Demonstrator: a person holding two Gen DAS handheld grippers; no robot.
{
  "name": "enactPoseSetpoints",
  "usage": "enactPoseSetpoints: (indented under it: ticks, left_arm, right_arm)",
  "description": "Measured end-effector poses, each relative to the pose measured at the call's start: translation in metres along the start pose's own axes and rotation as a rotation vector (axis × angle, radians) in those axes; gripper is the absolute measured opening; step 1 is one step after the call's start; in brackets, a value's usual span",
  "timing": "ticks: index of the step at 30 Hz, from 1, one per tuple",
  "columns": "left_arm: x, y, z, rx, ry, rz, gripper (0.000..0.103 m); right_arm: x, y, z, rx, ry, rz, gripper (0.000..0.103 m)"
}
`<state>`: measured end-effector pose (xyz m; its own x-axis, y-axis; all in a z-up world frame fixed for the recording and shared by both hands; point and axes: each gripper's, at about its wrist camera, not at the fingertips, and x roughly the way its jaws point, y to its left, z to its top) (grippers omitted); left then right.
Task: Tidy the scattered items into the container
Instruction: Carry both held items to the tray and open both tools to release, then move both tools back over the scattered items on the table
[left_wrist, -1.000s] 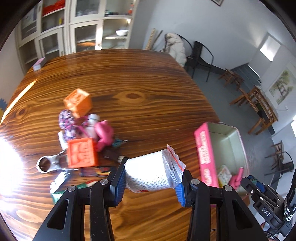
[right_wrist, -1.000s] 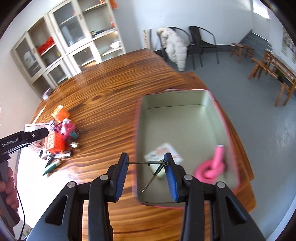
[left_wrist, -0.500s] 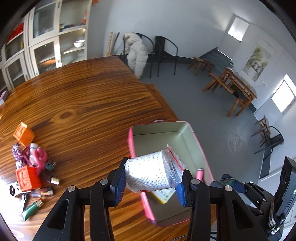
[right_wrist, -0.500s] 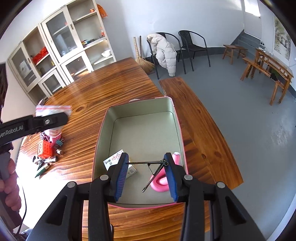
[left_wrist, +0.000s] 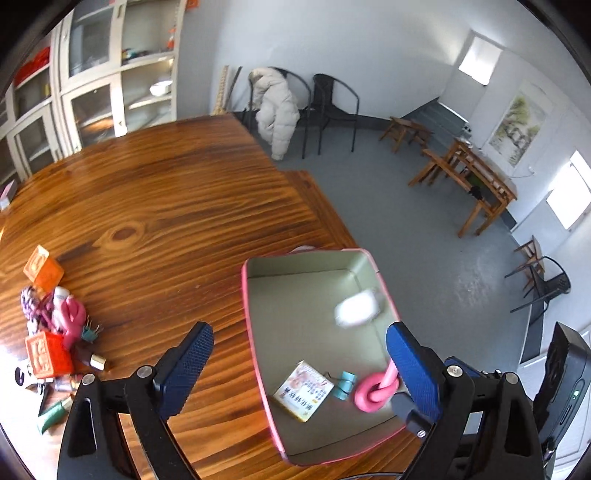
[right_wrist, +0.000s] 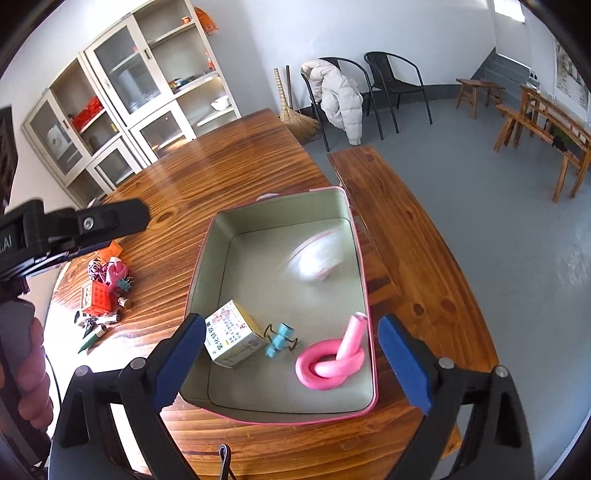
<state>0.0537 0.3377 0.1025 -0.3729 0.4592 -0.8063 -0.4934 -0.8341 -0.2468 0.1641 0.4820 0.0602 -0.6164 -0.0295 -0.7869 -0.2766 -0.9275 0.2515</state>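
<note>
Both grippers hang over the tin (right_wrist: 364, 280), their jaws having just spread wide with nothing between them: the left gripper (left_wrist: 299, 363) and the right gripper (right_wrist: 291, 349). In the tin, the white bag (right_wrist: 314, 258), blurred, is near the far wall; the box (right_wrist: 231, 334), blue clip (right_wrist: 279, 339) and pink tube (right_wrist: 332, 363) lie at the near end. The remaining clutter (right_wrist: 105, 288) sits on the table (right_wrist: 221, 162), left of the tin.
</note>
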Motion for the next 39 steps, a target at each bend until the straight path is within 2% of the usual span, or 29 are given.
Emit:
enactPoseSetpoints:
  ticks: [15, 39]
  left_arm:
    - [-0.01, 0.045, -0.022, -0.068, 0.018, 0.078, 0.096]
    - [-0.05, 0.158, -0.07, -0.278, 0.037, 0.189, 0.096]
  right_arm:
    - [0.006, 0.014, 0.0, -0.005, 0.014, -0.004, 0.096]
    - [0.03, 0.105, -0.012, -0.141, 0.078, 0.062, 0.096]
